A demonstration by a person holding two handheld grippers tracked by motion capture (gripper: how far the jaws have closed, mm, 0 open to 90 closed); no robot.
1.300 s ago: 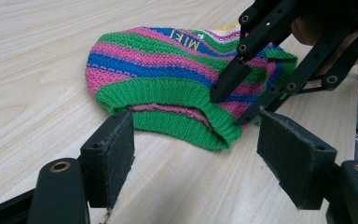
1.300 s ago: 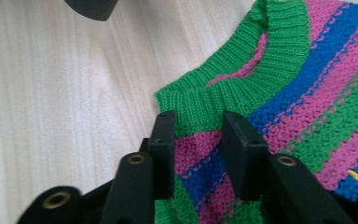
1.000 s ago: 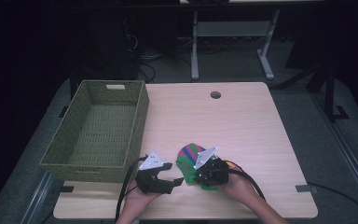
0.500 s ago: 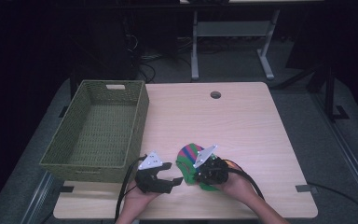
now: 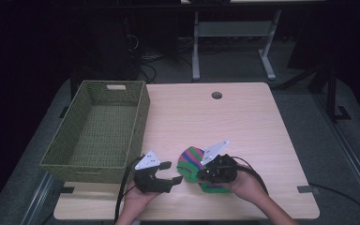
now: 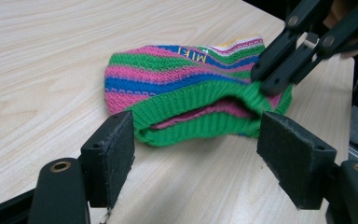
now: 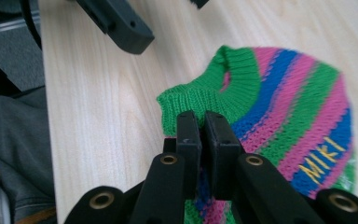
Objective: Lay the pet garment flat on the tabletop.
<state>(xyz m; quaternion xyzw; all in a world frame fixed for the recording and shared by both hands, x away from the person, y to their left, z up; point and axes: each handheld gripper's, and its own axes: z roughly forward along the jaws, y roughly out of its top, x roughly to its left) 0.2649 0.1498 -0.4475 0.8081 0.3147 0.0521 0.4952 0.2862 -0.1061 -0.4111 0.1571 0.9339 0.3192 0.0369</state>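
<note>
Striped hat (image 5: 191, 159) stays pinched by right hand-held gripper (image 7: 201, 122); left hand-held gripper (image 6: 193, 158) gapes, unmoved.

High view looks forward and down over my table (image 5: 243, 117). My left gripper view sits low, close, facing the striped hat (image 6: 186, 88). My right gripper view looks steeply down. All three share it.

Light wooden table (image 5: 243, 122) with a cable hole (image 5: 216, 95), grey carpet floor (image 5: 309, 98), white-legged desk frame (image 5: 229, 33) behind, dark room
</note>
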